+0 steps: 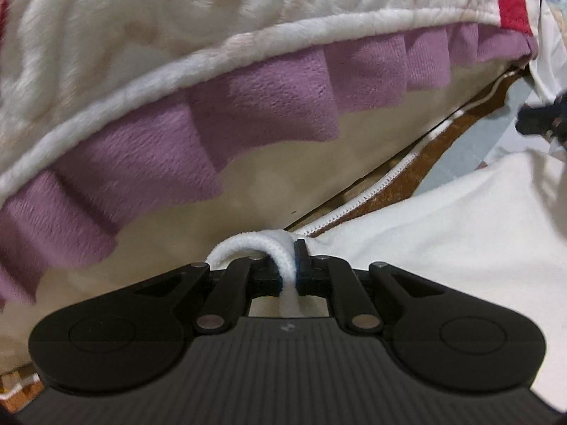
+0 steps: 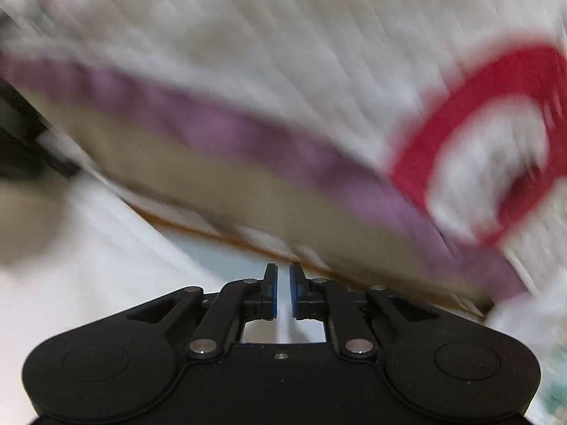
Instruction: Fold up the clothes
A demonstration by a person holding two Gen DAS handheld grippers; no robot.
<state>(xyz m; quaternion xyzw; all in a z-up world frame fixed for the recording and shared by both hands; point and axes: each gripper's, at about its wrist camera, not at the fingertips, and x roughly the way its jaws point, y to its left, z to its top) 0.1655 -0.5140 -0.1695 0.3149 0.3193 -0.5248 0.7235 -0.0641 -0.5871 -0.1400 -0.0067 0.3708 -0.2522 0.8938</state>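
left gripper [image 1: 287, 276] close at the bottom of its view, jaws clamped on a rolled white edge [image 1: 248, 244] of a cream fleece garment [image 1: 443, 233]; the cloth loops over the left finger and passes down between the two. the garment spreads away to the right, a white zipper line [image 1: 386, 177] running along its border over a brown strip of floor or frame, hard to tell which. beyond it stands a bed side: purple ruffle [image 1: 248, 106] under a quilted cream cover [image 1: 177, 17] with a red patch [image 1: 514, 0]. right gripper [image 2: 280, 290] in its own view is badly blurred, jaws nearly together with a narrow gap, blue pads [image 2: 273, 294] bare, nothing between them; white cloth lies below and to the left. a dark shape at the right edge of the left view may be the other tool, uncertain. judgement: one edge is gripped, the garment off the bed and low in front of it; this fits either lifting to spread it or carrying an edge over in a fold. next move likely needs the free right tool to take a second point along the same edge, keeping it taut.
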